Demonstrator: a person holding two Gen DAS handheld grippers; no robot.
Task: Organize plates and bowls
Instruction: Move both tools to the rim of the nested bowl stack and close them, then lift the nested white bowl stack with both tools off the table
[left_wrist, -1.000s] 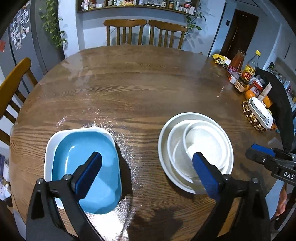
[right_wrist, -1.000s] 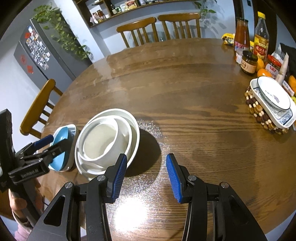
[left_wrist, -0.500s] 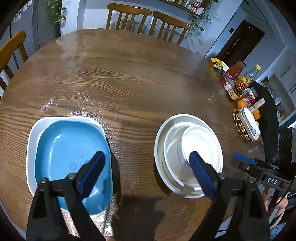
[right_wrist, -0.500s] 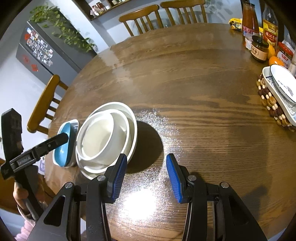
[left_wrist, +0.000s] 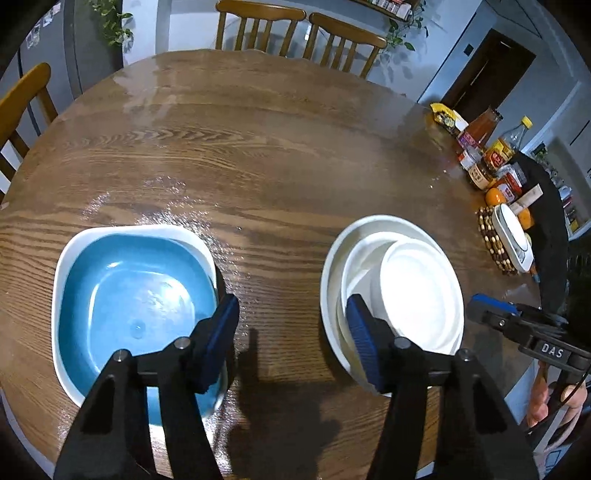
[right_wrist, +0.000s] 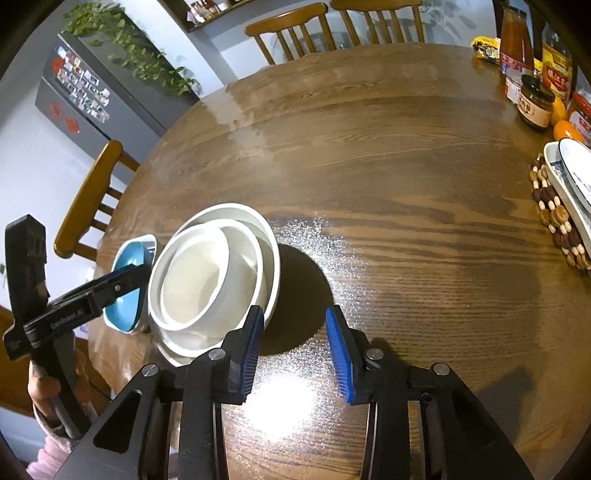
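Tongs: left tongs (left_wrist: 291, 332) gape wide, empty, hovering between blue dish (left_wrist: 136, 291) and nested white bowls (left_wrist: 399, 291). Right tongs (right_wrist: 293, 350) part open, empty, beside that stack. Both piles sit near counter (left_wrist: 280, 147) edge, probably for reach.

A blue square plate (left_wrist: 136, 291) is lying nested in a white square plate (left_wrist: 70, 247) near the table's (left_wrist: 277, 147) front-left edge. Three white round bowls (left_wrist: 417, 295) are sitting stacked upright near its front-right edge.
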